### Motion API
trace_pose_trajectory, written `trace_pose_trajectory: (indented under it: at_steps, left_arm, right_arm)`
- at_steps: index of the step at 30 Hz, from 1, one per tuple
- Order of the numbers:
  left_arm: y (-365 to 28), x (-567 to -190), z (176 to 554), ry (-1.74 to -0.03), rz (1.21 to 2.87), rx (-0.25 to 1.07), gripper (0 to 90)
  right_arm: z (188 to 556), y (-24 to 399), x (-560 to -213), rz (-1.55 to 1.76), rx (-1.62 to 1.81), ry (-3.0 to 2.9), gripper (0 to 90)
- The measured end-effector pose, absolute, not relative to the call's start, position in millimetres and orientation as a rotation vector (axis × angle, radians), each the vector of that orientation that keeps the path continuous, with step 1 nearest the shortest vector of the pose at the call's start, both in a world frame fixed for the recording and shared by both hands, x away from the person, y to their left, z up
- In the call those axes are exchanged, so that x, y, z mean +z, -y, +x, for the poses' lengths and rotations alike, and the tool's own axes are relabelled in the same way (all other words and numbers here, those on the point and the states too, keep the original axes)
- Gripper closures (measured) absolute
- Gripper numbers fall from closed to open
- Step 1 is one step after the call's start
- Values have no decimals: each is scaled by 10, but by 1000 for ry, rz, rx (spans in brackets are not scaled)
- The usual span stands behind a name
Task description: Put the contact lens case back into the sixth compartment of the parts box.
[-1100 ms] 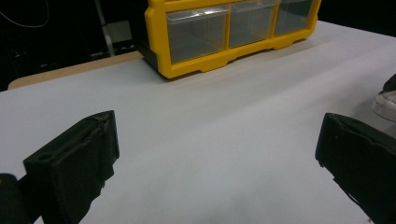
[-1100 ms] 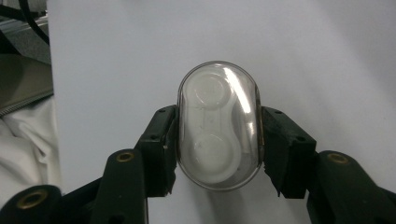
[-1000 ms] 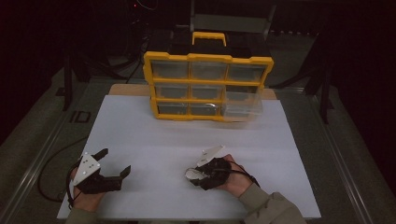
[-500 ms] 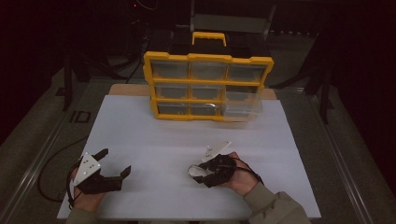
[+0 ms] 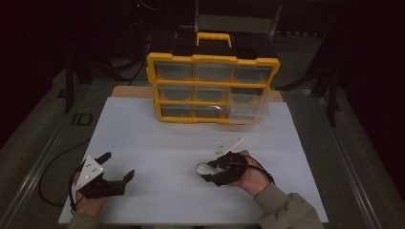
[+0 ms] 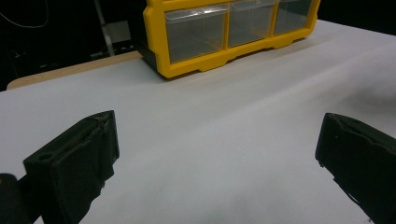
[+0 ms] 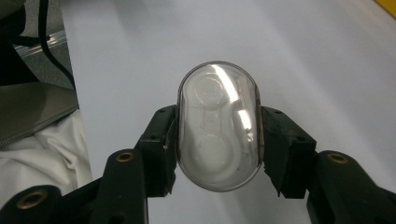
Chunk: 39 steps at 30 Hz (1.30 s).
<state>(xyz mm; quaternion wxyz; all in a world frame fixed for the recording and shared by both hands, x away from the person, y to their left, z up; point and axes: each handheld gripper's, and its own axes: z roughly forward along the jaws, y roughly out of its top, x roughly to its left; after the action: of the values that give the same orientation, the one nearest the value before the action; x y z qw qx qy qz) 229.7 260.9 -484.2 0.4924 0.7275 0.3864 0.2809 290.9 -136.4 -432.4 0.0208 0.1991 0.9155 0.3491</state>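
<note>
A clear oval plastic case (image 7: 218, 126) with two round wells inside is pinched across its width between the black jaws of my right gripper (image 7: 218, 142). In the high view that right gripper (image 5: 206, 172) hangs a little above the white sheet at centre right, pointing left, with the case (image 5: 204, 168) at its tip. My left gripper (image 5: 119, 164) rests low at the near left with its jaws spread wide. In its own view the left gripper (image 6: 217, 158) has only bare white sheet between its fingers (image 6: 74, 158).
A yellow drawer organizer (image 5: 212, 88) with clear drawers stands at the back of the white sheet (image 5: 167, 138); its lower right drawer (image 5: 248, 107) is pulled out. The organizer (image 6: 224, 32) is ahead of the left gripper. A sleeve comes in at bottom right.
My right gripper has risen a little off the sheet with the clear case still in its jaws. The left gripper has stayed where it was.
</note>
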Motion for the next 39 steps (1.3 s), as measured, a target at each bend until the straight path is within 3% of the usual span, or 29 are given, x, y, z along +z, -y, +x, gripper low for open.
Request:
trace_pose_trajectory:
  at_steps: [39]
  left_arm:
    - [-2607, -4858, 2296, -948, 1768, 687, 3]
  right_arm:
    - [3140, 1556, -3926, 731, 1085, -2750, 491]
